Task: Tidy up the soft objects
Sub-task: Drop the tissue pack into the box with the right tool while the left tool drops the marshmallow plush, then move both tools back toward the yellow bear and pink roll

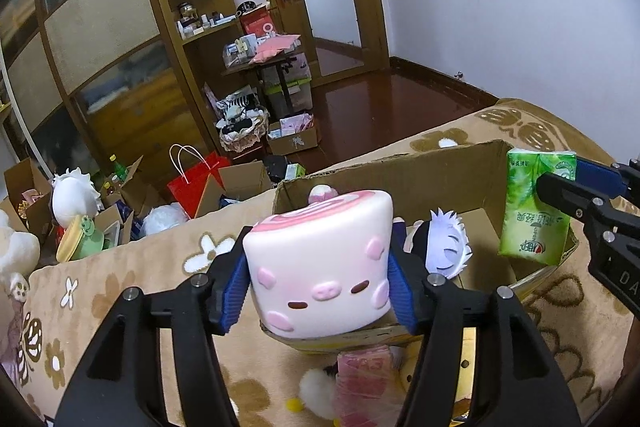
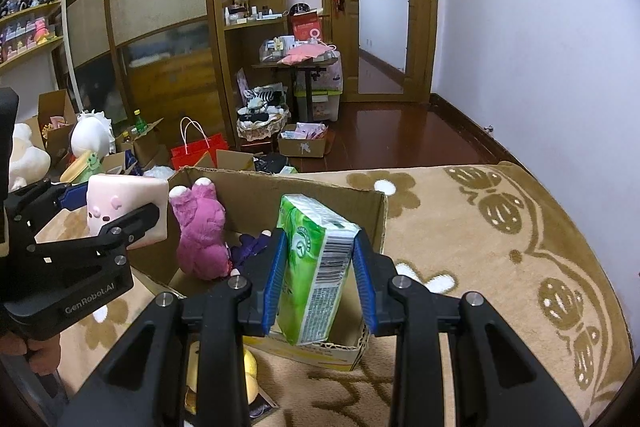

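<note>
My left gripper (image 1: pixel 320 279) is shut on a pink and white pig squishy (image 1: pixel 320 263), held above the near rim of an open cardboard box (image 1: pixel 440 167) on the patterned blanket. It also shows in the right wrist view (image 2: pixel 124 211). My right gripper (image 2: pixel 320 279) is shut on a green tissue pack (image 2: pixel 316 263), held over the box (image 2: pixel 320 187); the pack shows at the right in the left wrist view (image 1: pixel 536 207). Inside the box lie a white-haired doll (image 1: pixel 444 243) and a magenta plush bear (image 2: pixel 200 231).
A pink wrapped pack (image 1: pixel 364 379) and white fluffy toy (image 1: pixel 316 391) lie on the blanket (image 2: pixel 500 247) below the box. A yellow plush (image 2: pixel 248 375) lies near the box. The floor beyond holds boxes, a red bag (image 1: pixel 192 183) and plush toys.
</note>
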